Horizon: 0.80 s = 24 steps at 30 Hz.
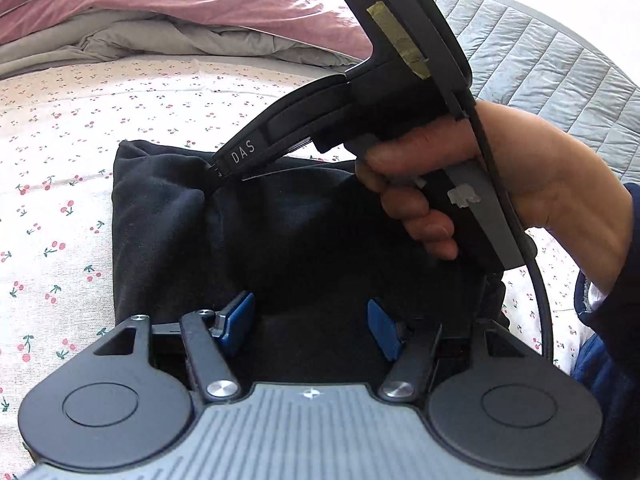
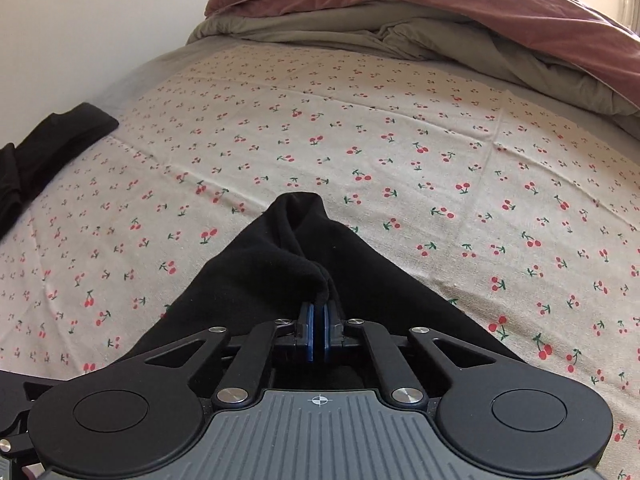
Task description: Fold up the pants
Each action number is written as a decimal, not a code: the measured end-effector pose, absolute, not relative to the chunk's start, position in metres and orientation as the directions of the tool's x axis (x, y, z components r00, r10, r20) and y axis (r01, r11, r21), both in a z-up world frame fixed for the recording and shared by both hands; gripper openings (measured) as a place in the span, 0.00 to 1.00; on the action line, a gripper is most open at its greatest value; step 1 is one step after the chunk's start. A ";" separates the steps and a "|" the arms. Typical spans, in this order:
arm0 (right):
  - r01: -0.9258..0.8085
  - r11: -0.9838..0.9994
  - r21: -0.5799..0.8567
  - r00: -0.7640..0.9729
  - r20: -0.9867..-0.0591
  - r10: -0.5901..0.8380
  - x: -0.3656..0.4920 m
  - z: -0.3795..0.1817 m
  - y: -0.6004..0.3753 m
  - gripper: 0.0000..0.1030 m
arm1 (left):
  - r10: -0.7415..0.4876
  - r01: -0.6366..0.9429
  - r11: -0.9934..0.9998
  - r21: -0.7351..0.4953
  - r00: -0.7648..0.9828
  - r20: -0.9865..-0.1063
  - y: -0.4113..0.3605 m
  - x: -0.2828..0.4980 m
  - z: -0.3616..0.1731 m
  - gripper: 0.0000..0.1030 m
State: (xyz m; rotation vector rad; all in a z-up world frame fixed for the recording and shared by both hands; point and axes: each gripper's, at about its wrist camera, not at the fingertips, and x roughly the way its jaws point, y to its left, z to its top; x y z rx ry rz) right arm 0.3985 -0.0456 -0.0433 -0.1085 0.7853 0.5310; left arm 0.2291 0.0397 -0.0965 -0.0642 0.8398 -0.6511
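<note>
Black pants (image 1: 280, 240) lie bunched in a folded heap on the cherry-print sheet (image 1: 80, 128). My left gripper (image 1: 311, 324) hovers over their near edge, blue pads wide apart and open, with dark cloth beneath them. A person's hand holds my right gripper (image 1: 218, 172), whose tips reach the far left corner of the heap. In the right wrist view the right gripper (image 2: 319, 312) has its blue pads closed on a raised fold of the pants (image 2: 272, 276), which peak just ahead of the tips.
A pink and grey duvet (image 1: 180, 20) is piled along the far side of the bed. A quilted pale-blue cover (image 1: 560, 60) lies at right. Another black cloth (image 2: 40, 148) sits at the bed's left edge by the white wall (image 2: 100, 20).
</note>
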 end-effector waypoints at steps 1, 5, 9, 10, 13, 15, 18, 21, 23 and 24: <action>-0.495 0.863 0.104 0.578 -0.702 0.416 0.400 -0.044 -0.046 0.04 | -0.563 0.514 0.802 -0.304 0.481 -0.672 0.040 0.230 -0.096 0.63; -0.433 0.886 0.164 0.600 -0.681 0.420 0.389 -0.041 -0.071 0.43 | -0.628 0.484 0.769 -0.418 0.452 -0.634 0.065 0.243 -0.087 0.63; -0.386 0.891 0.237 0.680 -0.580 0.449 0.333 -0.022 -0.114 0.59 | -0.660 0.396 0.747 -0.534 0.535 -0.527 0.108 0.256 -0.070 0.63; -0.383 0.896 0.224 0.683 -0.585 0.438 0.322 -0.023 -0.119 0.59 | -0.652 0.377 0.751 -0.543 0.557 -0.515 0.114 0.260 -0.068 0.63; -0.356 0.925 0.136 0.698 -0.619 0.360 0.300 -0.036 -0.130 0.58 | -0.646 0.342 0.745 -0.572 0.583 -0.494 0.114 0.274 -0.068 0.63; -0.337 0.926 0.167 0.700 -0.614 0.365 0.298 -0.045 -0.138 0.58 | -0.638 0.347 0.753 -0.559 0.594 -0.491 0.105 0.282 -0.069 0.63; -0.312 0.928 0.205 0.708 -0.601 0.371 0.296 -0.050 -0.139 0.58 | -0.621 0.374 0.774 -0.511 0.605 -0.498 0.085 0.293 -0.070 0.64; -0.311 0.934 0.173 0.709 -0.613 0.350 0.292 -0.049 -0.131 0.58 | -0.581 0.354 0.807 -0.472 0.617 -0.531 0.068 0.305 -0.077 0.64; -0.314 0.935 0.167 0.698 -0.627 0.346 0.288 -0.051 -0.129 0.58 | -0.550 0.323 0.830 -0.455 0.613 -0.568 0.061 0.314 -0.085 0.64; -0.314 0.935 0.166 0.694 -0.632 0.345 0.286 -0.052 -0.128 0.58 | -0.530 0.308 0.844 -0.440 0.608 -0.591 0.057 0.318 -0.090 0.63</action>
